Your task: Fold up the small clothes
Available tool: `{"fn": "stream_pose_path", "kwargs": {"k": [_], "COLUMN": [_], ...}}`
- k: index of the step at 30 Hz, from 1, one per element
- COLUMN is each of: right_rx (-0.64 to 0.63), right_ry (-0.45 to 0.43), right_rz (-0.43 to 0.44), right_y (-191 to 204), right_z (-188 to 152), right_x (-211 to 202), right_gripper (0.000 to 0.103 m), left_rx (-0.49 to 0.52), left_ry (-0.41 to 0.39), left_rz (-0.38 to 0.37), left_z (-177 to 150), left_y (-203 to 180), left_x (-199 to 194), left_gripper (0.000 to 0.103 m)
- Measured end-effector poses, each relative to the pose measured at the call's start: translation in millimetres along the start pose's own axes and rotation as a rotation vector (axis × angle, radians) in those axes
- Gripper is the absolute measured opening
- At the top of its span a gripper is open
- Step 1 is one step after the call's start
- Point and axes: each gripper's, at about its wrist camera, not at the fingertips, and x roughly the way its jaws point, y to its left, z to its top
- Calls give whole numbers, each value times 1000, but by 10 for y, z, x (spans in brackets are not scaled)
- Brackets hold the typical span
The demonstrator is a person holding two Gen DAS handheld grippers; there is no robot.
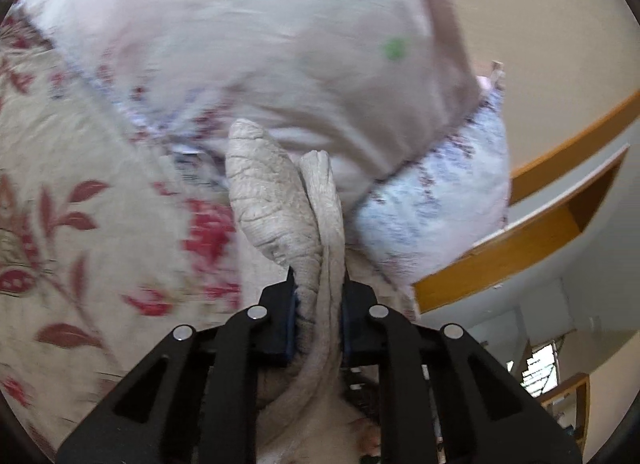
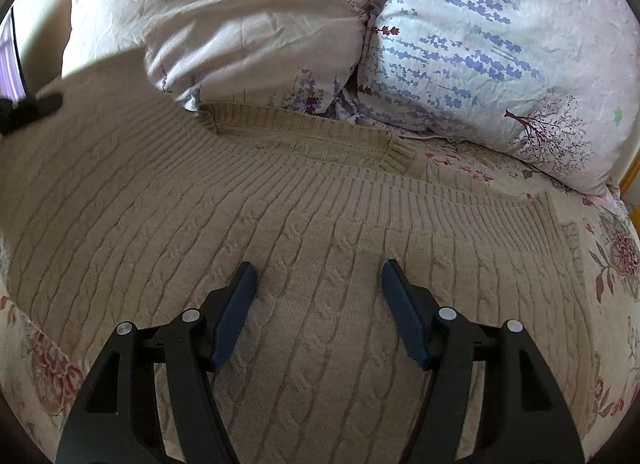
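Bed [image 2: 612, 264] with a floral cover, carrying a sweater and two pillows

A beige cable-knit sweater [image 2: 280, 248] lies spread flat on the bed's cream cover printed with red flowers. Touching the sweater's ribbed far edge, a pale pink pillow [image 2: 248, 20] and a white pillow with purple sprigs [image 2: 500, 52] rest side by side, pressed together.

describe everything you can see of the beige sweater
The sweater is a beige cable-knit, soft and thick-looking, spread mostly flat on the floral bedspread. It has a ribbed collar at its far edge, next to two pillows, and a ribbed band across its width. The open right gripper hovers over its middle. In the left wrist view, a bunched fold of it is pinched between the left gripper's fingers.
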Motion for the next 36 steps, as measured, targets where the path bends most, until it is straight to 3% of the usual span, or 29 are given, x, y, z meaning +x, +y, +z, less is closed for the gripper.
{"fn": "stream_pose_path", "kwargs": {"k": [11,16,20,22,24,26,28,29,31,33,36], "right_rx": [300,417,523,569,603,625,645,656,672,678,661], "right_ry": [-124,-150,-150,-144,-141,-143,-143,-141,-125,-97,-45], "right_rz": [88,87,126,154,179,205,243,278,340,395,446], "right_y": [-1157,-1637,-1925,-2021,-2105,-2170,-2229,-2256,-2276,-2259,-2161], "right_z": [-208,-366,-457,-492,-534,-562,-556,-542,-520,-463,-360], "right_x": [-666,-798,-762,-751,-772,-819,-849,-852,-831,-769,-639], "right_gripper": [67,67,67,67,67,67,67,67,67,67,67], "left_rx": [92,116,118,91,31,42,124,153,199,224,240], "left_ry": [103,192,281,373,462,496,445,410,316,243,201], "left_rz": [-152,-166,-122,-118,-169,-209,-197,-183,-108,-4,108], "left_z": [-294,-583,-887,-1032,-1148,-1171,-1101,-1045,-919,-818,-783], "left_y": [-882,-1163,-1206,-1181,-1161,-1215,-1312,-1320,-1256,-1118,-896], "left_x": [748,1303,1779,2060,2206,2164,1942,1814,1493,1234,1063], "left_gripper": [14,14,15,20,22,38,53,56,66,67,68]}}
